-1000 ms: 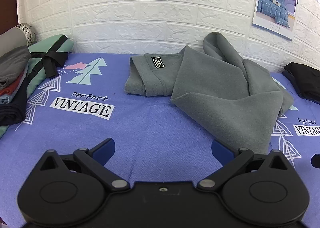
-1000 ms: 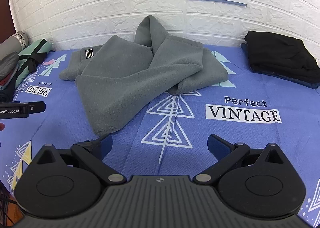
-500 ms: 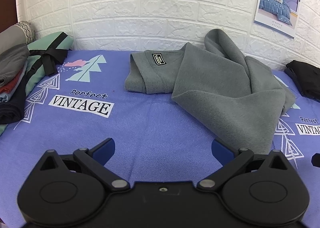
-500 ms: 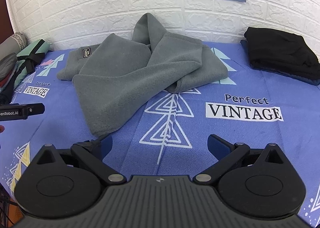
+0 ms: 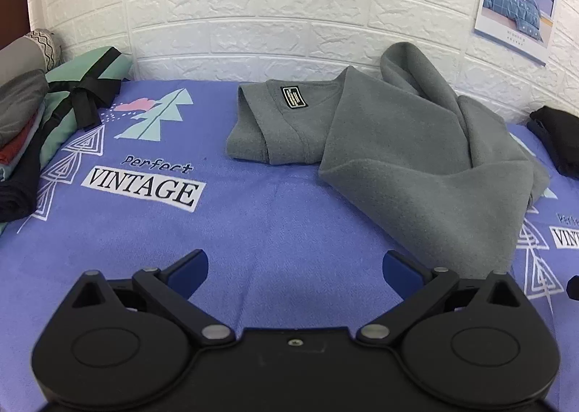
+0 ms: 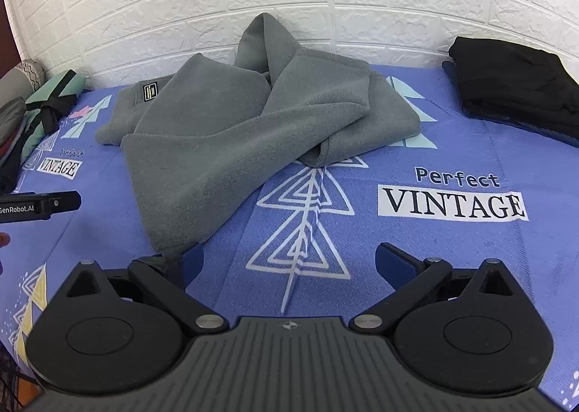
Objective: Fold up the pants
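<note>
Left wrist view: the left gripper (image 5: pixel 294 272) hangs with fingers spread wide and nothing between them, over bare sheet (image 5: pixel 144 231), likely ready to take a hem. The right gripper (image 6: pixel 286 265) is likewise spread and empty. Grey pants (image 5: pixel 416 165) lie crumpled just ahead against the wall (image 5: pixel 253 13), unfolded, one leg end nearest both grippers.

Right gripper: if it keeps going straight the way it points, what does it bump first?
Probably the bare blue bedsheet, at its white triangle print. The right gripper is open; the grey pants lie just left of that line.
</note>
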### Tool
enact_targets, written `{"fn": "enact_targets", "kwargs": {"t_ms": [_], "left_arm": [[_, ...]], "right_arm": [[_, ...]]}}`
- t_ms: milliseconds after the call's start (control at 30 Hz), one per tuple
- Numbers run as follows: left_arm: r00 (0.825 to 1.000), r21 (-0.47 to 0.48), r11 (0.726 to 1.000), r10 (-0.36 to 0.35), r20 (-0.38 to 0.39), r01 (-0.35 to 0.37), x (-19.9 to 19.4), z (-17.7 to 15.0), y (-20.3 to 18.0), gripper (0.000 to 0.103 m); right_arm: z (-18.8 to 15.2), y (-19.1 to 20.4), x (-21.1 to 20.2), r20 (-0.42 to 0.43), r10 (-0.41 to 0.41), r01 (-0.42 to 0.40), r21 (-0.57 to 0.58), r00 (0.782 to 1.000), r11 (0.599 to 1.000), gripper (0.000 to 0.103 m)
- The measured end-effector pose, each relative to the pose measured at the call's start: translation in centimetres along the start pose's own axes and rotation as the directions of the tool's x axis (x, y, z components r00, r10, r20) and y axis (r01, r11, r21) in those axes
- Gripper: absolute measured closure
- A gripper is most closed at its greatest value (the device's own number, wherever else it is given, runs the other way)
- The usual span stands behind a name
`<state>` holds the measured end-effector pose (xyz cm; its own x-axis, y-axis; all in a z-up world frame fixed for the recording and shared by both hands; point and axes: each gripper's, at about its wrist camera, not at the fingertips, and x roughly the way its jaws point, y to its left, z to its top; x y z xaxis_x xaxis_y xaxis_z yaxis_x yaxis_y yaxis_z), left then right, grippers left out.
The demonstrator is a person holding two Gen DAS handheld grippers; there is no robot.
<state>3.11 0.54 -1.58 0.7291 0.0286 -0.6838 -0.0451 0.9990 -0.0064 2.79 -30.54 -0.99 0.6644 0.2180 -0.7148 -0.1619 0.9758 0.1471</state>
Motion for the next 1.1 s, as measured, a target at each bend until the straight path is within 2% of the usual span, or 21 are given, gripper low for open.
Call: {"fn": "enact_targets", "kwargs": {"t_ms": [100,200,233,300,367,400,433,467,567,667,767,933,1033,1067,1100], "left_arm": [[1.000,-0.004,1.000,0.007,0.003,-0.007,0.3,1.3,0.5,0.011],[1.000,0.018,1.000,0.019,0.010,-0.020,0.9,2.8,0.7,0.015],[1.000,0.023,1.000,0.009,0.014,-0.010,1.2,3.3,0.8,0.019],[0.999,0.022,0.999,-0.040,0.023,0.039,1.8,4.3,1.1,0.034],[0.995,-0.003,0.995,-0.096,0.034,0.096,2.7,5.4,1.4,0.036],[0.994,-0.009,0.994,-0.106,0.038,0.107,3.2,6.0,1.5,0.043],[0.994,-0.008,0.994,-0.104,0.039,0.105,3.8,6.6,1.5,0.048],[0.994,-0.007,0.995,-0.102,0.039,0.102,4.4,7.2,1.5,0.058],[0.995,-0.030,0.995,-0.099,0.019,0.099,6.5,8.7,2.0,0.073],[0.994,-0.058,0.992,-0.113,-0.011,0.112,8.3,9.6,2.5,0.079],[0.991,-0.071,0.989,-0.129,-0.022,0.127,9.2,9.6,2.5,0.092],[0.992,-0.079,0.990,-0.124,-0.038,0.121,10.1,9.7,2.5,0.091],[0.990,-0.073,0.988,-0.140,-0.035,0.137,10.0,9.9,2.2,0.091],[0.989,-0.066,0.988,-0.143,-0.025,0.141,9.8,10.1,2.0,0.091],[0.989,-0.062,0.988,-0.144,-0.017,0.143,9.7,10.2,1.8,0.091]], "right_arm": [[0.8,-0.4,0.4,0.090,0.001,0.001,-0.015,0.996,1.000,0.000],[2.4,-0.8,1.7,0.121,-0.007,0.014,-0.056,0.993,0.998,0.000],[2.8,-1.0,2.1,0.145,-0.003,0.013,-0.069,0.989,0.998,0.000],[4.1,-1.3,3.5,0.146,-0.016,0.029,-0.090,0.989,0.995,0.000],[5.5,-2.0,5.3,0.138,-0.023,0.035,-0.088,0.990,0.995,0.000],[6.3,-2.5,6.2,0.136,-0.036,0.046,-0.076,0.990,0.996,0.000],[7.0,-2.8,7.0,0.129,-0.042,0.051,-0.071,0.991,0.996,0.000],[7.8,-3.3,7.9,0.125,-0.044,0.052,-0.066,0.991,0.996,0.000],[9.4,-4.8,10.2,0.128,-0.016,0.020,-0.030,0.992,0.999,0.000],[10.7,-6.1,12.2,0.142,-0.001,-0.002,0.020,0.990,1.000,0.000],[11.6,-6.9,14.0,0.154,-0.011,0.006,0.029,0.988,1.000,0.000],[12.2,-7.9,17.0,0.092,0.029,-0.037,0.076,0.995,0.996,0.000],[11.9,-8.0,17.0,0.100,0.059,-0.070,0.111,0.993,0.991,0.000],[11.9,-7.8,16.7,0.108,0.073,-0.085,0.108,0.991,0.990,0.034],[12.1,-7.6,16.2,0.115,0.066,-0.078,0.103,0.991,0.992,0.076]]}}
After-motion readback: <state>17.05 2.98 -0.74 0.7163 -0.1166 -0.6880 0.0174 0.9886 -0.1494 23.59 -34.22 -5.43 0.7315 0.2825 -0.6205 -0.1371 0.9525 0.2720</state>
